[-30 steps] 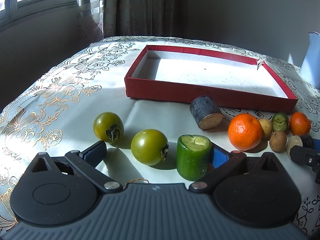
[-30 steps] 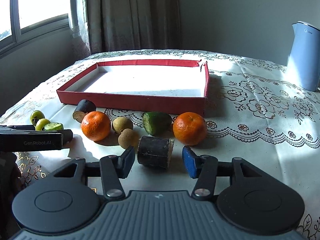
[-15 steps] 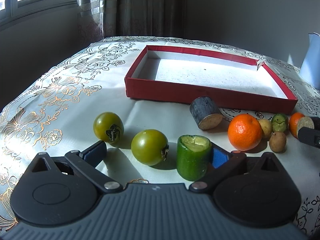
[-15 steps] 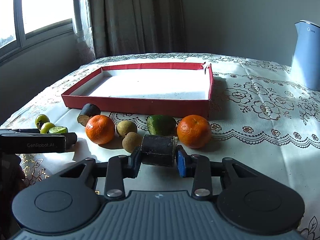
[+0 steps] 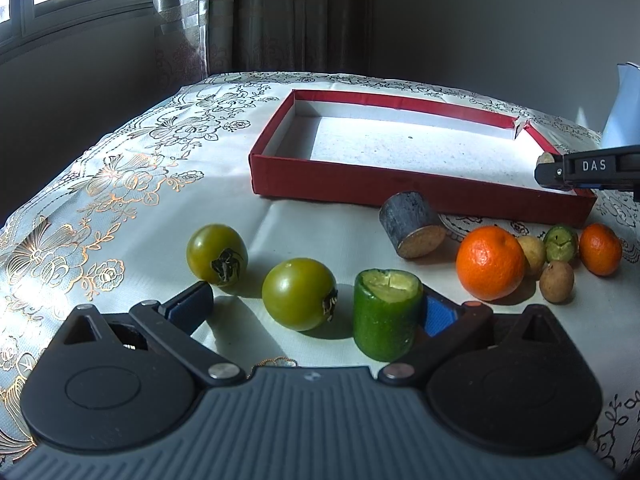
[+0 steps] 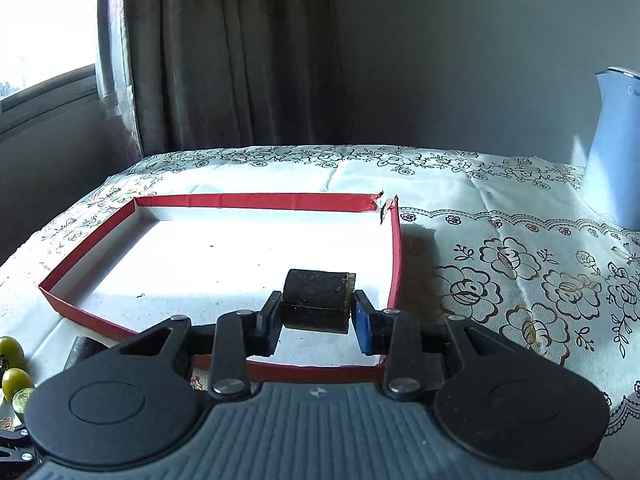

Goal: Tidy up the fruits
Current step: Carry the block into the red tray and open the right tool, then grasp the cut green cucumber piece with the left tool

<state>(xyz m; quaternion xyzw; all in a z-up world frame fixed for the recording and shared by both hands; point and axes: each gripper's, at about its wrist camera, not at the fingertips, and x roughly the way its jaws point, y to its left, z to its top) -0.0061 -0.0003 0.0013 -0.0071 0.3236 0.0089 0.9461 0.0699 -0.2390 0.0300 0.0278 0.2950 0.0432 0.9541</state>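
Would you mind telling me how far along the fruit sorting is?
Barely started: the red tray holds nothing. The right hand-held gripper grips a dark cut cylinder above it. Oranges, green tomatoes and the cucumber piece wait on the tablecloth.

Your right gripper (image 6: 316, 314) clamps a dark stub (image 6: 318, 294) sideways between its pads, over the near right corner of the red tray (image 6: 396, 256). A kettle (image 6: 616, 152) stands far right on the cloth (image 6: 520, 264); green fruits (image 6: 12, 364) sit at the left edge.
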